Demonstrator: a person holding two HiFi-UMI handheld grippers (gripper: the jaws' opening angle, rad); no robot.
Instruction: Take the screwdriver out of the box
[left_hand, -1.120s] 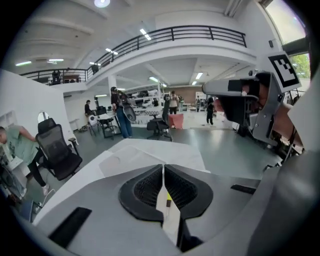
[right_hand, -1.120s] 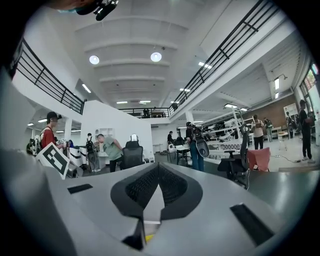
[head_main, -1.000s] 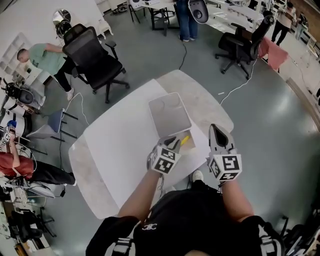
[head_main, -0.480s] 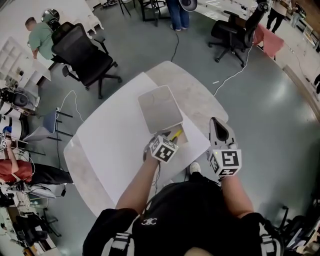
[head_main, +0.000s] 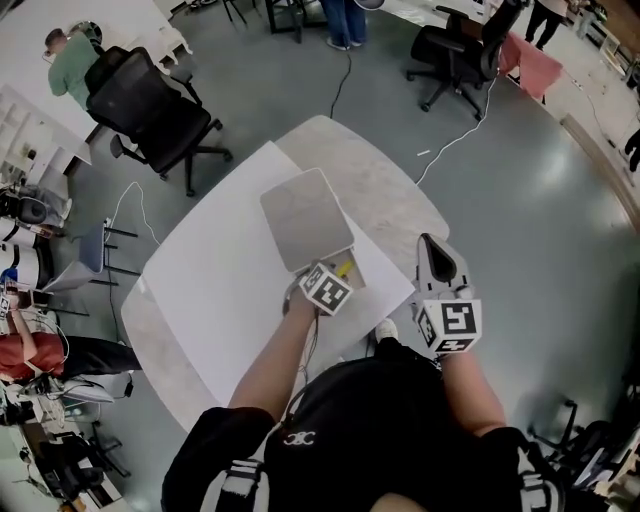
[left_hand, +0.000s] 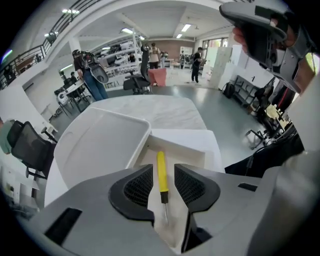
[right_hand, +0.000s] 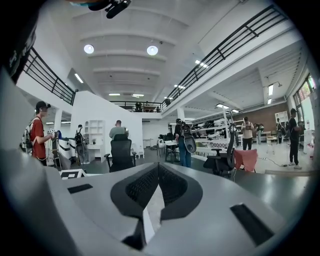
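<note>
A screwdriver (left_hand: 160, 161) with a yellow handle and a thin metal shaft lies in the open white box (left_hand: 180, 146). The box lid (left_hand: 97, 145) is folded back to the left. My left gripper (left_hand: 163, 170) points steeply down into the box, open, with one pad on each side of the handle and neither touching it. In the head view the left gripper (head_main: 336, 274) covers most of the box (head_main: 358, 275), and only a bit of the yellow screwdriver (head_main: 345, 268) shows. My right gripper (head_main: 440, 262) hangs off the table's right edge, held level, shut and empty.
The box stands near the front edge of a white table (head_main: 215, 290) with a marble-look part (head_main: 370, 190) behind. Black office chairs (head_main: 150, 105) stand on the grey floor, a cable (head_main: 455, 150) runs across it, and people work at desks further off.
My left gripper has sunk into the box and now straddles the screwdriver. The right gripper has shifted only a little.
</note>
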